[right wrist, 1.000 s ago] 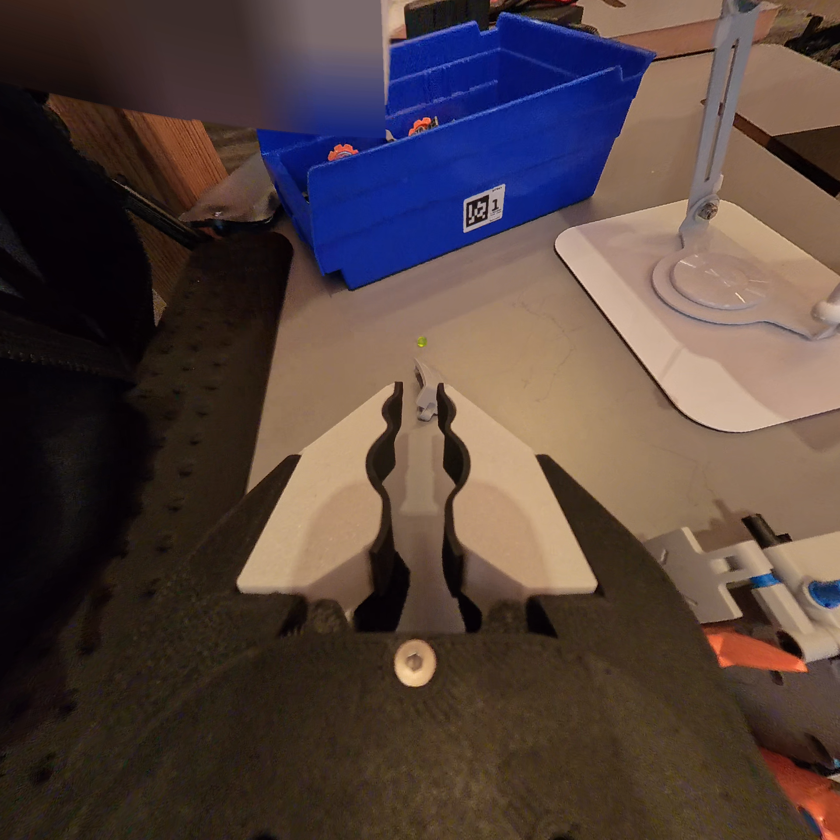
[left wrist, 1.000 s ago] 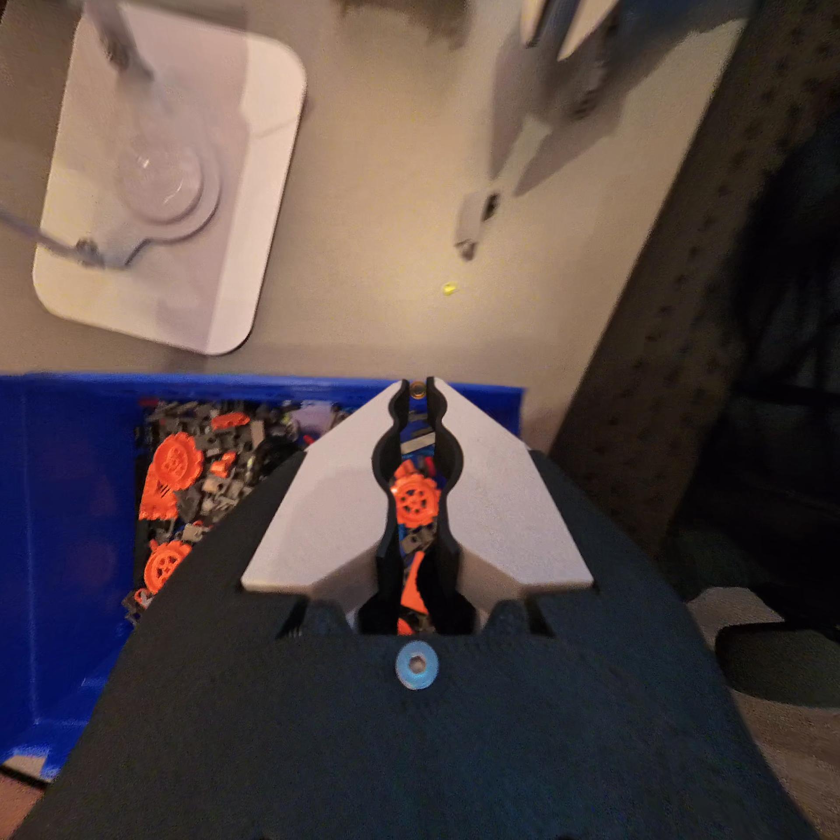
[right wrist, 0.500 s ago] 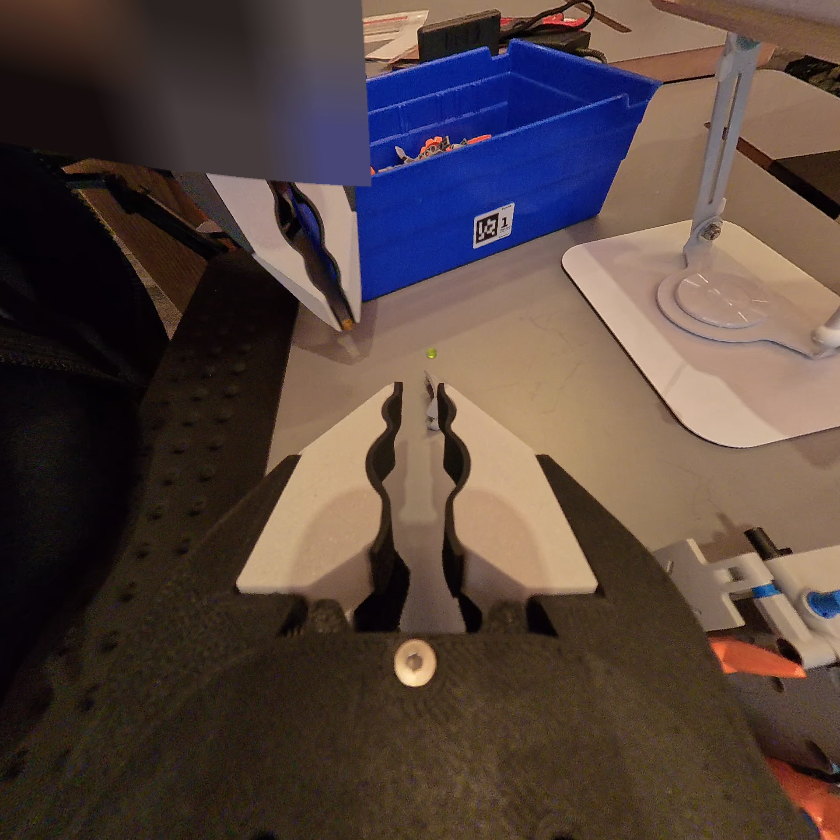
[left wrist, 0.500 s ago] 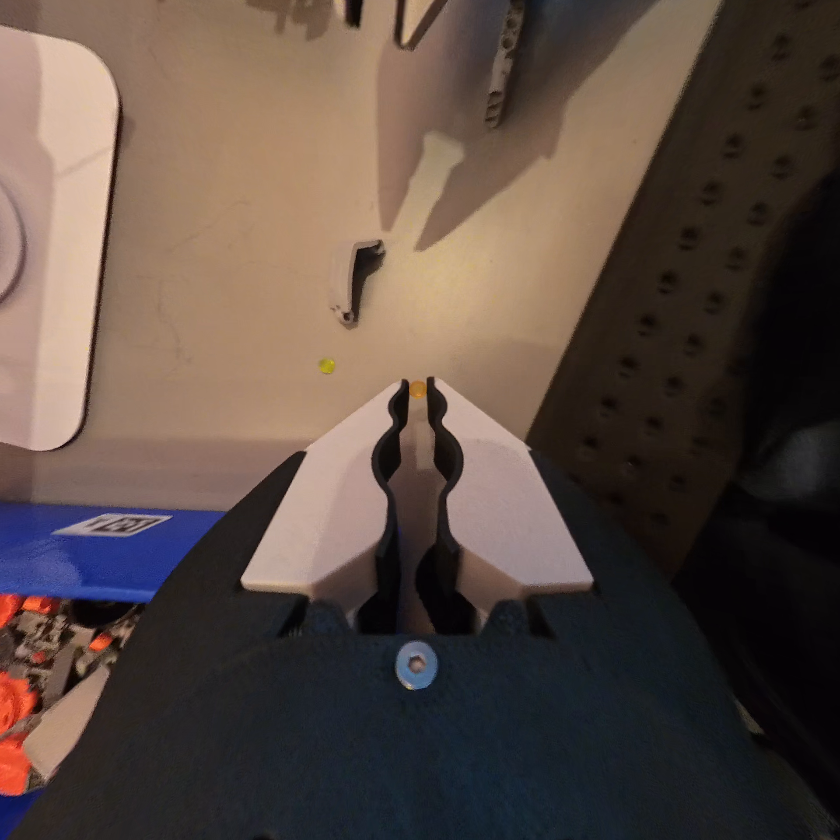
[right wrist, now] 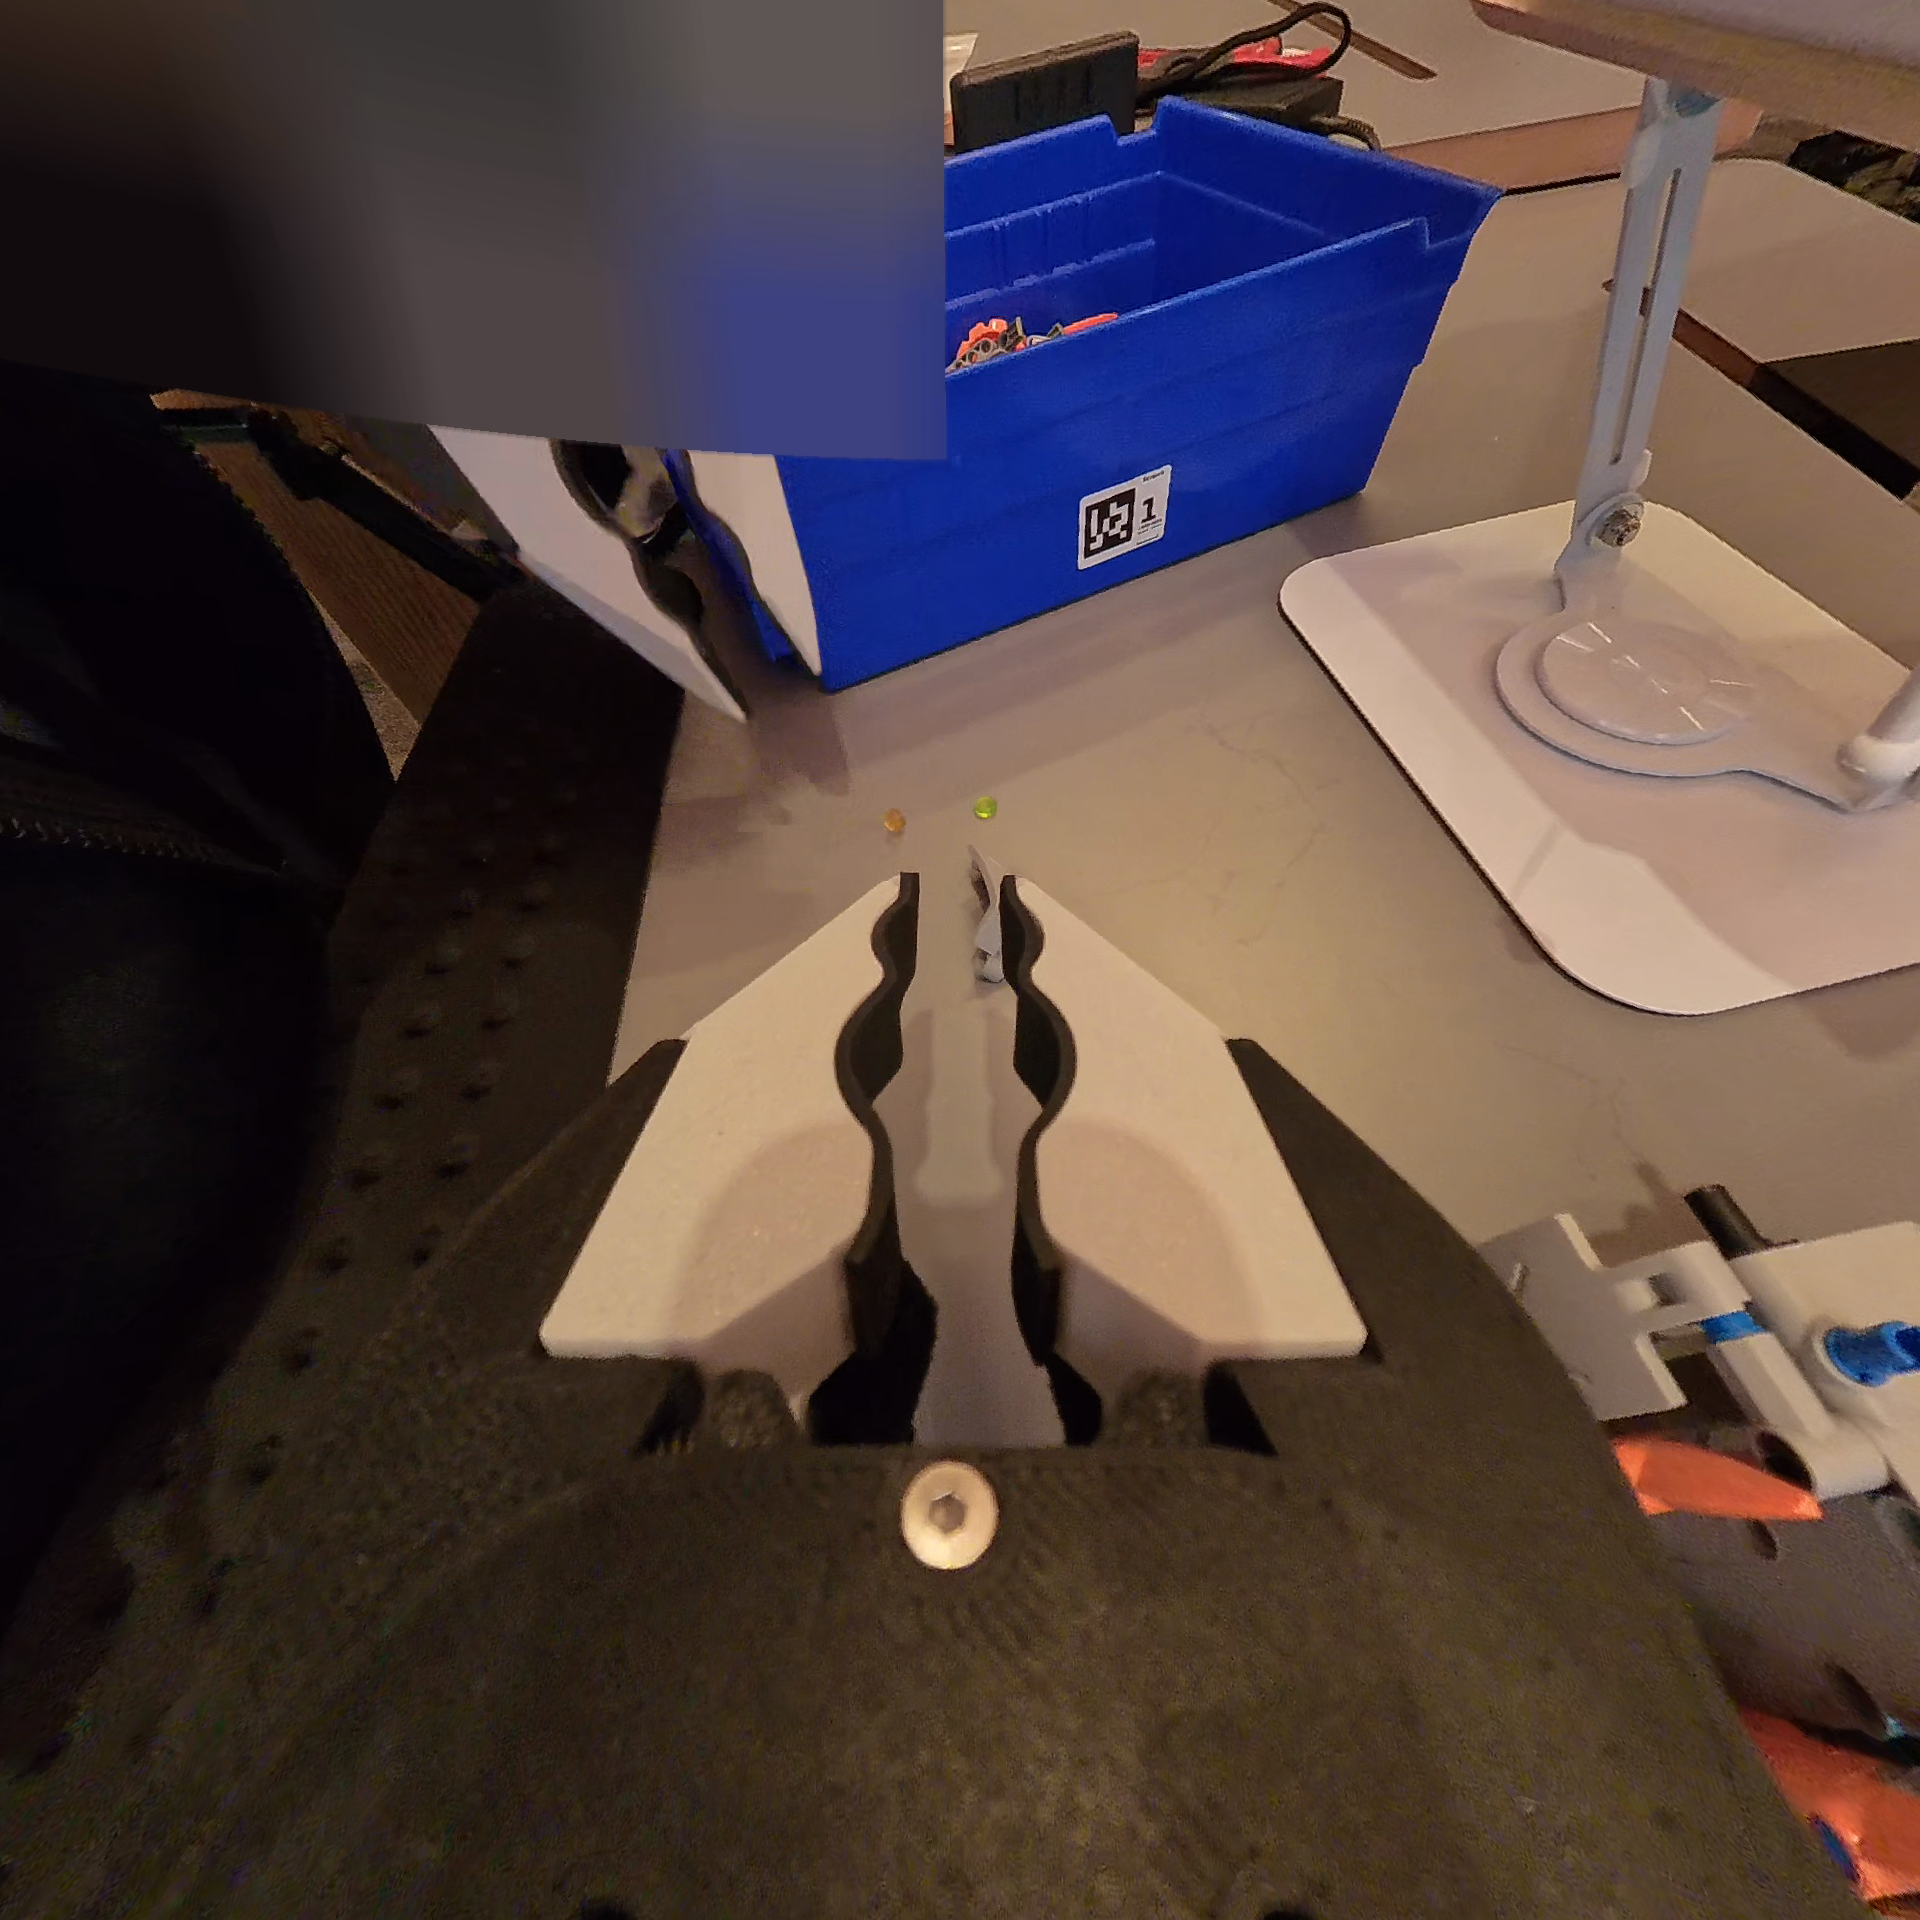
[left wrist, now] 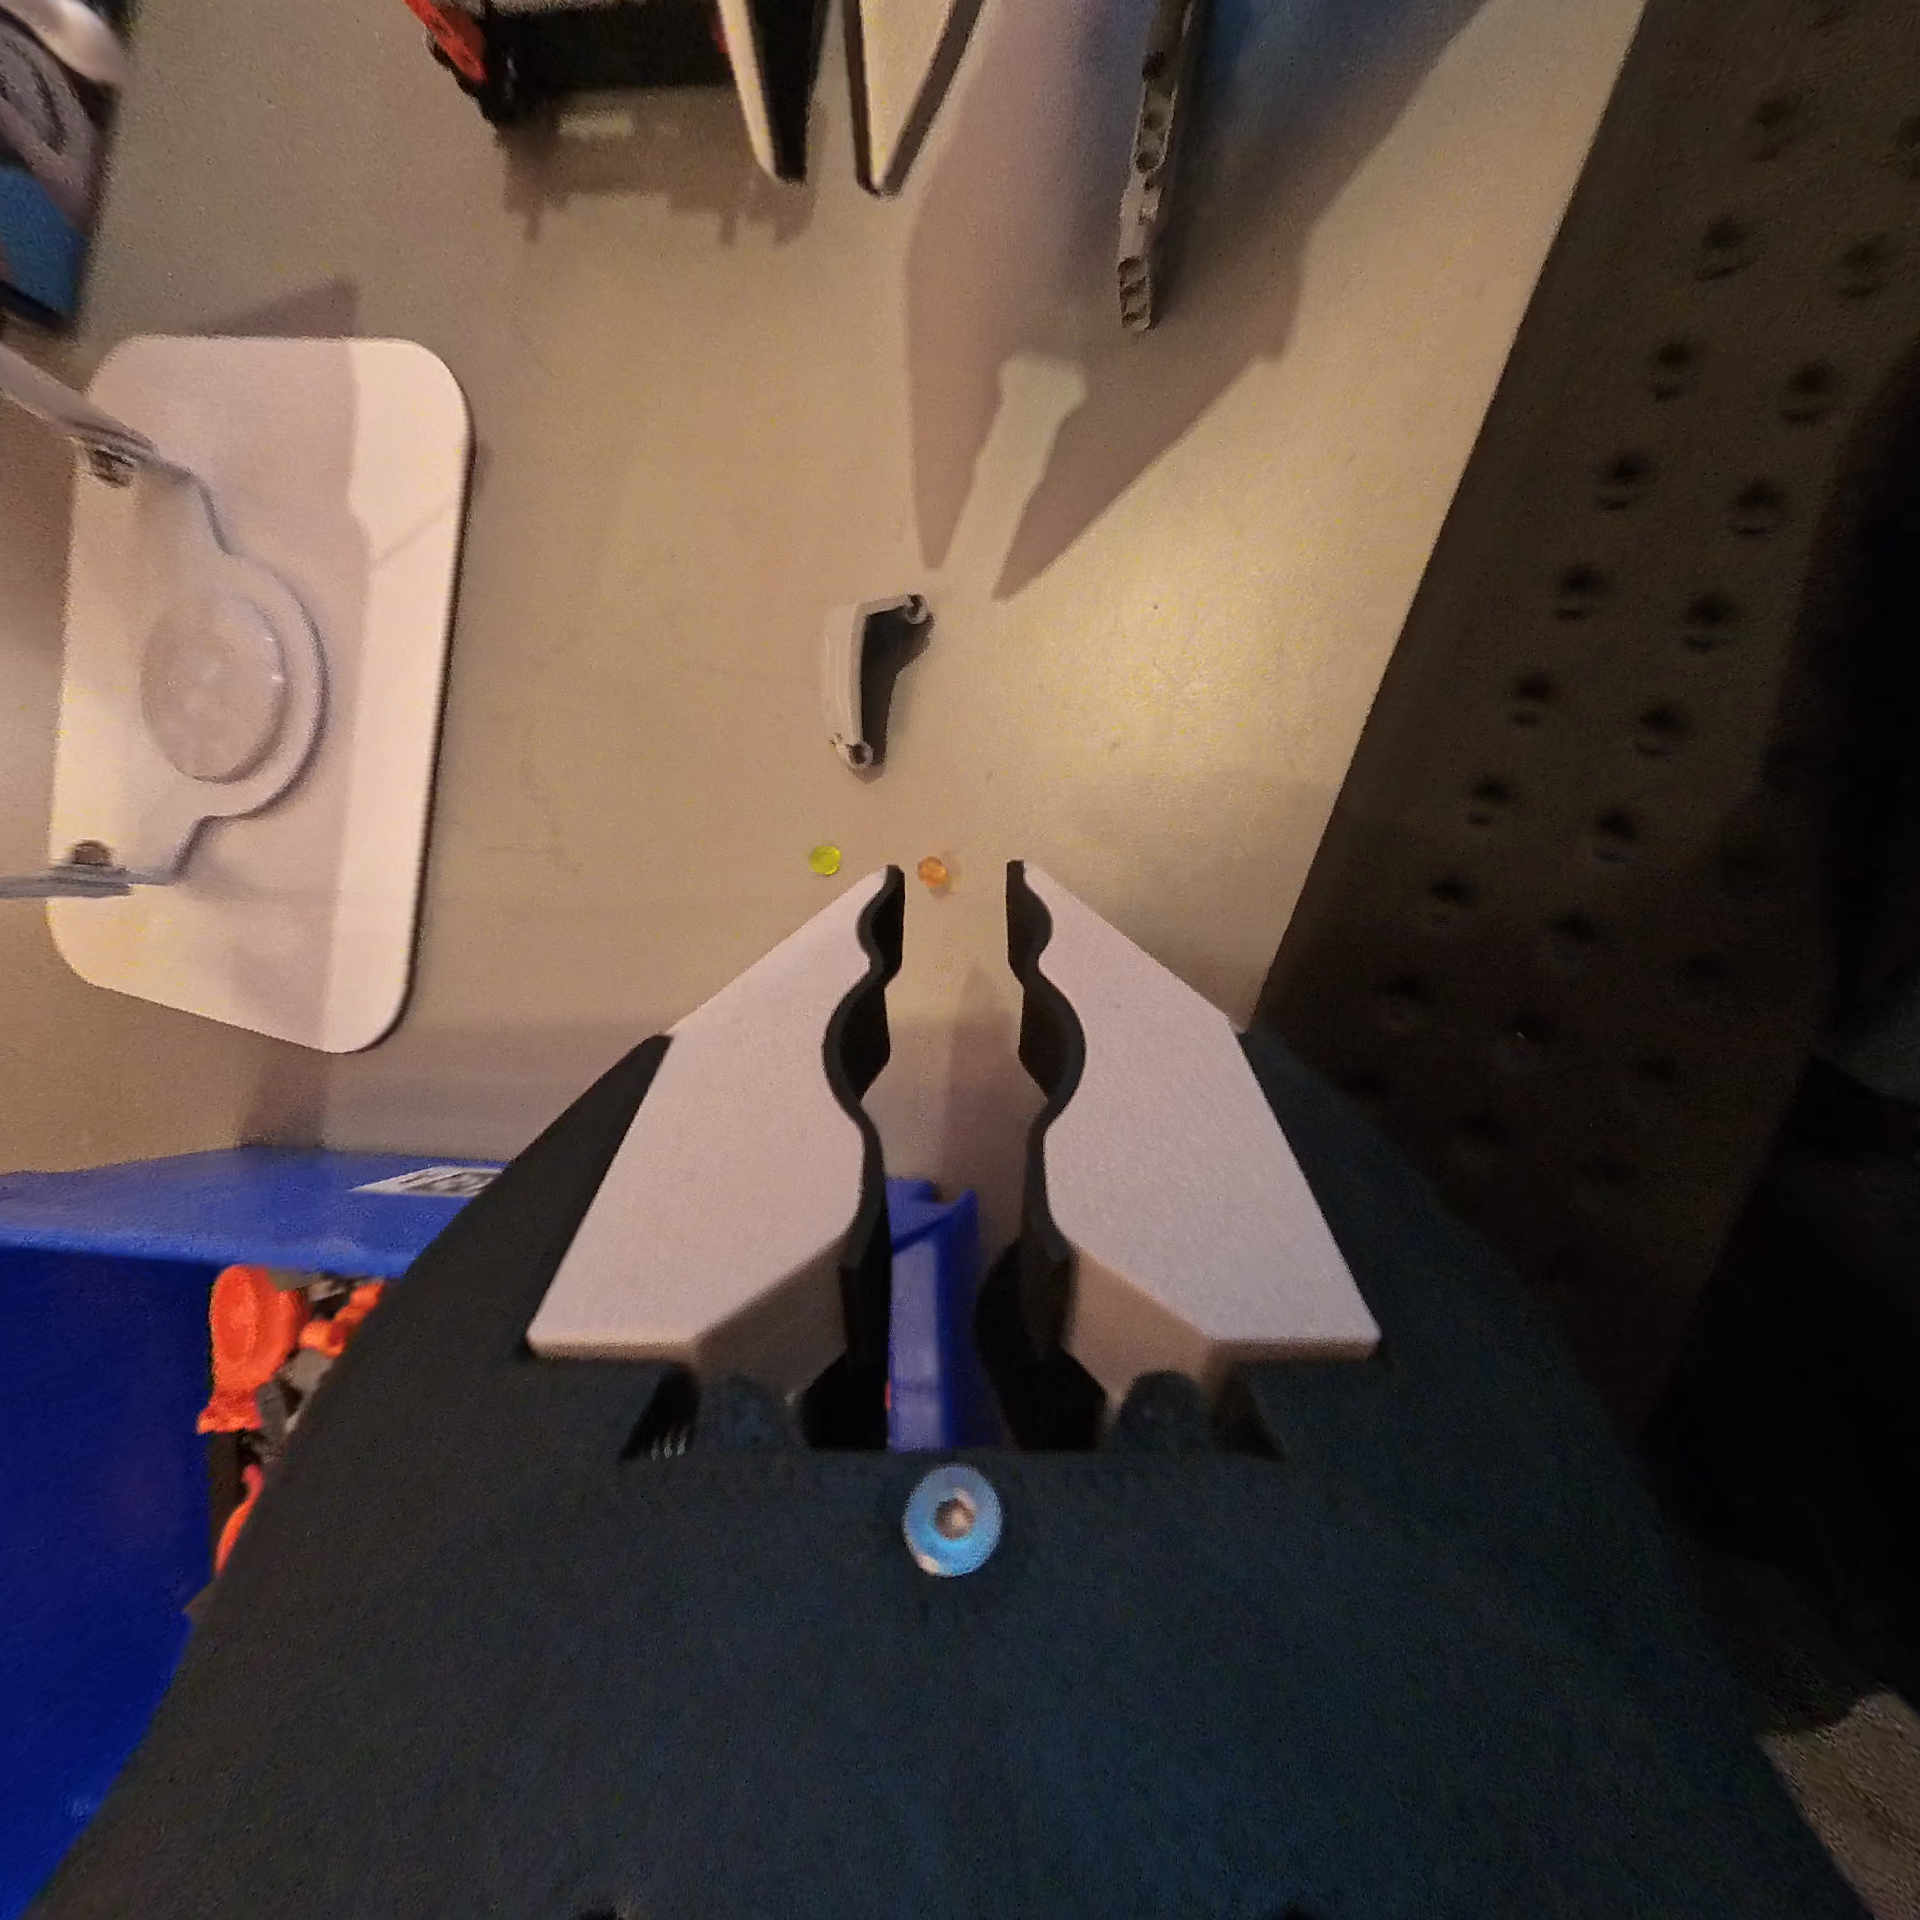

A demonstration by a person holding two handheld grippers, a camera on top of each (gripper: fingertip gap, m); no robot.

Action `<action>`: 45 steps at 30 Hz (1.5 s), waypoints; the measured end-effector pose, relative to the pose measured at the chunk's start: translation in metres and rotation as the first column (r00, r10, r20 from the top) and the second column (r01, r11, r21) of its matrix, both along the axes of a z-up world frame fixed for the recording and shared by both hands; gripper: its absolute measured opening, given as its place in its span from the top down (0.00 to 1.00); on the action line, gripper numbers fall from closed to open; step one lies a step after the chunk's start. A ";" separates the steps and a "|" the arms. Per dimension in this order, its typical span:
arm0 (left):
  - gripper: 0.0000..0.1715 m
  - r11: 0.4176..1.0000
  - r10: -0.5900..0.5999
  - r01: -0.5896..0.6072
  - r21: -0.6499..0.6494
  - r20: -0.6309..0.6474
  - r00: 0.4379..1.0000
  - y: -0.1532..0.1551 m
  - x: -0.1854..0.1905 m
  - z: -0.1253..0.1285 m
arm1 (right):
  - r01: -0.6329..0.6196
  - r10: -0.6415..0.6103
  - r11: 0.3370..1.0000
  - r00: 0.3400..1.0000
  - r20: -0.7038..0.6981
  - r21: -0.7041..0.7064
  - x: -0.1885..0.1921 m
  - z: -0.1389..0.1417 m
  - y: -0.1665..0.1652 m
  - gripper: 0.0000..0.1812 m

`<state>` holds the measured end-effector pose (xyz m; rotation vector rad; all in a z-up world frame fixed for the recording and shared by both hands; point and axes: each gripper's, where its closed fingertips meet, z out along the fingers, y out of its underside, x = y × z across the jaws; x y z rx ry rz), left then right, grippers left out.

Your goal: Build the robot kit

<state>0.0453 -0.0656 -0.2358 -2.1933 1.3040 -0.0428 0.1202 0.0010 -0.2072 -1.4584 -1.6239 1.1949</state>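
Two small beads lie just ahead of your left gripper [left wrist: 951, 878] in the left wrist view: an orange bead [left wrist: 932, 871] on the grey table [left wrist: 644, 644] between the parted fingertips, and a yellow-green bead [left wrist: 824, 859] just beside the left tip. Your jaws stand apart and hold nothing. Beyond the beads lies a small grey curved part [left wrist: 868, 675], with the right gripper's tips [left wrist: 831, 94] cut off at the top edge. A white stand base [left wrist: 312, 675] sits to the left and a blue bin [left wrist: 94, 1455] of orange and dark pieces lies below, half hidden by your gripper body. A dark perforated surface [left wrist: 1621, 727] fills the right side.

In the right wrist view, your right gripper [right wrist: 961, 883] is open and empty, with the grey part [right wrist: 985, 925] against its right fingertip, partly hidden behind it. Both beads [right wrist: 894, 821] [right wrist: 985, 807] lie just past the tips. The bin [right wrist: 1143, 436] stands behind, the left gripper's tips [right wrist: 727, 665] before it; a blurred patch covers the rest of that gripper.
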 end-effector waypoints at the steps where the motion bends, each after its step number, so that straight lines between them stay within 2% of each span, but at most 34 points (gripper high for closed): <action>1: 0.91 1.000 -0.005 0.005 0.024 0.013 1.000 0.000 -0.005 0.009 | 0.000 0.000 1.000 1.000 0.000 -0.002 0.000 0.000 0.000 0.93; 4: 0.94 0.997 0.030 -0.035 0.067 0.067 0.997 0.005 -0.032 0.040 | -0.001 0.001 1.000 1.000 -0.001 -0.003 0.000 0.000 0.000 0.93; 8: 0.93 0.978 0.158 -0.171 0.122 0.112 0.981 0.027 -0.093 0.081 | 0.000 0.000 1.000 1.000 0.000 -0.003 0.000 0.000 0.000 0.93; 10: 0.92 0.964 0.219 -0.234 0.122 0.127 0.967 0.040 -0.125 0.087 | 0.000 0.000 1.000 1.000 0.002 0.000 0.000 -0.001 0.000 0.93; 12: 0.92 0.954 0.292 -0.298 0.037 0.118 0.949 0.050 -0.150 0.071 | 0.001 -0.001 1.000 1.000 0.006 -0.001 0.000 -0.002 0.000 0.93; 14: 0.93 0.942 0.335 -0.331 -0.060 0.070 0.940 0.057 -0.165 0.040 | 0.002 -0.002 1.000 1.000 0.013 -0.004 -0.001 -0.004 0.001 0.93; 16: 0.95 0.948 0.304 -0.290 -0.132 0.103 0.947 0.061 -0.157 0.015 | 0.002 -0.002 1.000 1.000 0.017 -0.001 -0.001 -0.005 0.001 0.93; 18: 0.94 0.938 0.302 -0.282 -0.204 0.076 0.950 0.064 -0.153 -0.013 | 0.005 -0.005 1.000 1.000 0.019 -0.001 -0.001 -0.006 0.002 0.93; 21: 0.95 0.936 0.291 -0.282 -0.213 0.012 0.957 0.071 -0.155 -0.036 | 0.007 -0.007 1.000 1.000 0.018 -0.002 0.000 -0.006 0.003 0.93; 28: 0.89 0.922 0.310 -0.323 -0.214 -0.096 0.946 0.079 -0.172 -0.053 | 0.003 -0.003 1.000 1.000 0.017 -0.008 -0.001 -0.006 0.002 0.93; 32: 0.85 0.932 0.285 -0.296 -0.210 -0.082 0.955 0.082 -0.168 -0.053 | 0.004 -0.004 1.000 1.000 0.014 -0.007 -0.001 -0.005 0.002 0.93; 34: 0.87 0.951 0.247 -0.257 -0.174 -0.076 0.966 0.084 -0.163 -0.050 | 0.004 -0.003 1.000 1.000 0.018 -0.009 -0.001 -0.007 0.002 0.93; 36: 0.87 0.957 0.232 -0.250 -0.146 -0.132 0.964 0.085 -0.167 -0.051 | 0.003 -0.003 1.000 1.000 0.020 -0.011 -0.001 -0.007 0.002 0.93; 38: 0.85 0.945 0.263 -0.280 -0.167 -0.116 0.958 0.087 -0.169 -0.054 | 0.002 -0.002 1.000 1.000 0.022 -0.013 -0.001 -0.008 0.002 0.93; 41: 0.88 0.934 0.283 -0.298 -0.196 -0.099 0.954 0.088 -0.172 -0.054 | 0.004 -0.004 1.000 1.000 0.021 -0.012 -0.001 -0.008 0.002 0.93; 45: 0.89 0.941 0.248 -0.263 -0.212 -0.099 0.964 0.082 -0.170 -0.055 | 0.005 -0.005 1.000 1.000 0.022 -0.017 -0.001 -0.009 0.003 0.93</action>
